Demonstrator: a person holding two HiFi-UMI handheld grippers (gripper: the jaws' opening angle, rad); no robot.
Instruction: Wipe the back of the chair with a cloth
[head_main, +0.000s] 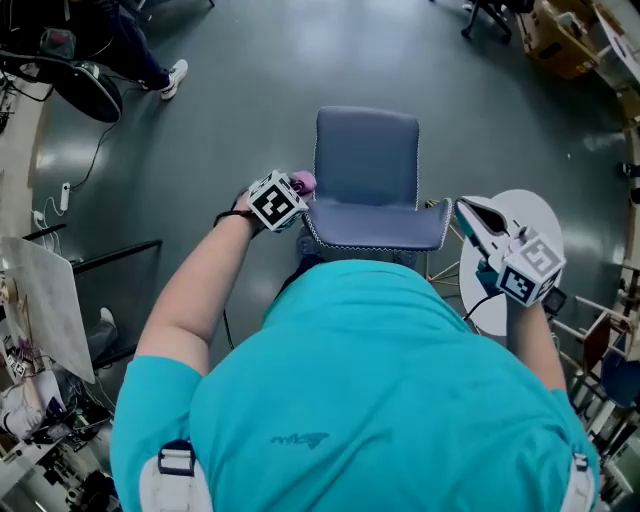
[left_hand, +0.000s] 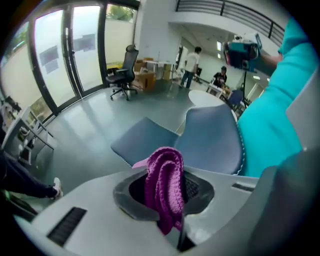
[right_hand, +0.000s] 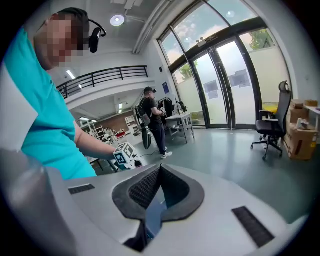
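Observation:
The chair stands right in front of me, its blue seat (head_main: 366, 155) beyond the blue backrest (head_main: 377, 229), whose top edge is at my chest. My left gripper (head_main: 298, 190) is at the backrest's left end, shut on a purple knitted cloth (head_main: 304, 182). In the left gripper view the cloth (left_hand: 165, 185) hangs bunched between the jaws, with the backrest (left_hand: 210, 142) and seat (left_hand: 142, 140) just beyond it. My right gripper (head_main: 470, 214) is held off the backrest's right end, jaws shut on nothing (right_hand: 159, 175), apart from the chair.
A white round table (head_main: 520, 215) stands under my right gripper. A black office chair (left_hand: 122, 75) and cardboard boxes (head_main: 555, 40) are by the glass doors. Other people (right_hand: 152, 117) stand at desks further off. A black frame (head_main: 110, 262) and cables lie at the left.

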